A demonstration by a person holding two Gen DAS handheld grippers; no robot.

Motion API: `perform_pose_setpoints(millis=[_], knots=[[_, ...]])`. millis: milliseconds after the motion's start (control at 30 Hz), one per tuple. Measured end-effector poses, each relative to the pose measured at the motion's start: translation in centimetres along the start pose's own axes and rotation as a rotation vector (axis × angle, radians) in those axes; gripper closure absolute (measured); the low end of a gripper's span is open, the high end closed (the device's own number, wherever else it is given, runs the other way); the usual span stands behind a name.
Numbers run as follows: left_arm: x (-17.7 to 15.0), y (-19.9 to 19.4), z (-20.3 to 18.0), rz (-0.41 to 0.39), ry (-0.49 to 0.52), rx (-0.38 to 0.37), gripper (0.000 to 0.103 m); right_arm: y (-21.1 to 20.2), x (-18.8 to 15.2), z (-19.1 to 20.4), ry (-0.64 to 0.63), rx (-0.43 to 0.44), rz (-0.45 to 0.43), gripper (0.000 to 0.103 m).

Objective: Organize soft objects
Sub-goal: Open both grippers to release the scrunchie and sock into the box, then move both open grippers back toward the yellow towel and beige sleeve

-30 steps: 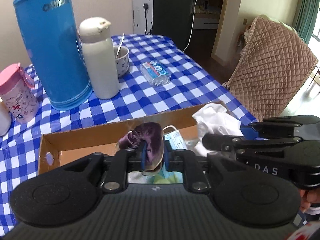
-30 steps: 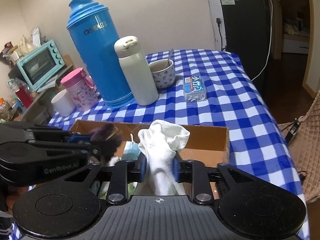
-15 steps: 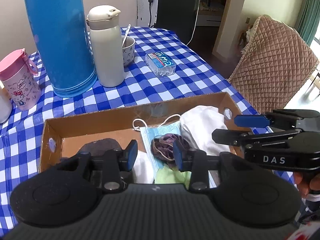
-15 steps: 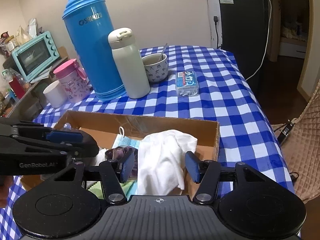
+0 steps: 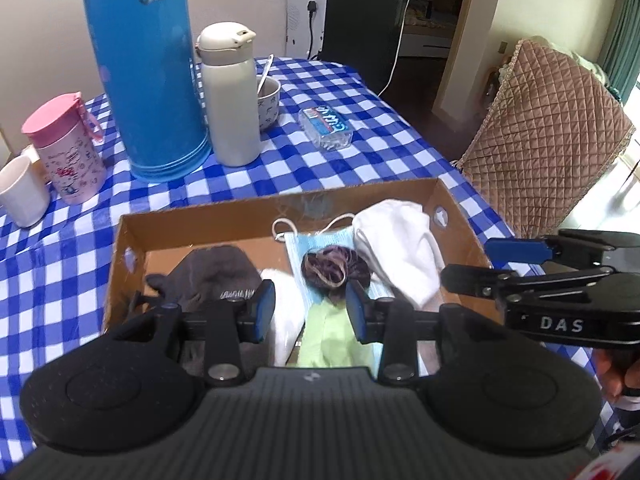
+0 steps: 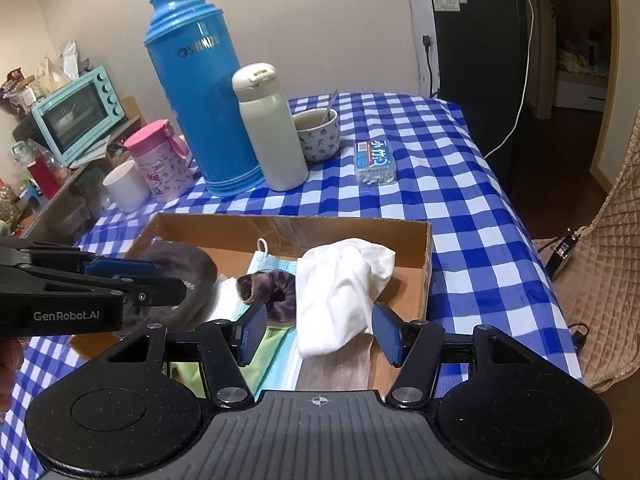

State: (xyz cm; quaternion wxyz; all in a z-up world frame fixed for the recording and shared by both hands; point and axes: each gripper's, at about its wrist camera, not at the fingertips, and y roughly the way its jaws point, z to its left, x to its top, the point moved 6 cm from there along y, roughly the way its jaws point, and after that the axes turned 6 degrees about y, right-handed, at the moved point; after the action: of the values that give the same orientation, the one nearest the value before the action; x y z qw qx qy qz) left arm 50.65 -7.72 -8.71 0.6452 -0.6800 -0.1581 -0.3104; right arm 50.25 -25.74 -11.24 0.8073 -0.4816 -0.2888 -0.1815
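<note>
Whereas a second ago each tool was clamped on a piece of cloth, both now hang empty above the open brown cardboard box (image 5: 460, 216). The left gripper (image 5: 310, 312) stands moderately parted, its blue pads (image 5: 265, 312) clear of everything; the purple velvet scrunchie (image 5: 332, 268) it was pinching then now lies released on the pale blue face mask (image 5: 298, 252) in the middle of the box. The right gripper (image 6: 320, 332) has spread wider than the left, and the crumpled white cloth (image 6: 340, 280) it squeezed before now rests on the box floor at the right end, one corner lying below and between the pads (image 6: 386, 334) without touching them. Both cameras have drawn back from the box since the earlier pictures, so more of its inside shows: a dark grey knitted cap (image 5: 212, 272) at the left end, a white fabric piece (image 5: 286, 320) beside it, and a light green cloth (image 5: 328, 336) under the mask's near edge. Beyond the box, unchanged on the blue-and-white checked tablecloth (image 6: 440, 184), stand a tall blue plastic thermos (image 6: 200, 100), a cream flask (image 6: 272, 128), a patterned cup with a spoon (image 6: 318, 136), a clear box of cotton swabs (image 6: 375, 162), a pink lidded tumbler (image 6: 160, 160) and a white mug (image 6: 126, 190).
</note>
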Motion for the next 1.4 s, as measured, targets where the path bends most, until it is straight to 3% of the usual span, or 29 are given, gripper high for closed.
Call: perform_pose_setpoints(millis=[333, 767, 1400], knots=[[-1.9, -3.5, -0.3, 0.03, -0.04, 0.028, 0.068, -4.2, -1.5, 1.2, 0.01, -0.003, -0.02, 0.042], [-4.6, -9.0, -0.9, -0.006, -0.059, 0.049, 0.067, -9.1, -4.0, 2.9, 0.038, 0.007, -0.031, 0.041], [-15.4, -16.0, 0.9, 0.024, -0.126, 0.111, 0.066, -12.4, -11.6, 6.0, 0.056, 0.024, 0.062, 0.041]])
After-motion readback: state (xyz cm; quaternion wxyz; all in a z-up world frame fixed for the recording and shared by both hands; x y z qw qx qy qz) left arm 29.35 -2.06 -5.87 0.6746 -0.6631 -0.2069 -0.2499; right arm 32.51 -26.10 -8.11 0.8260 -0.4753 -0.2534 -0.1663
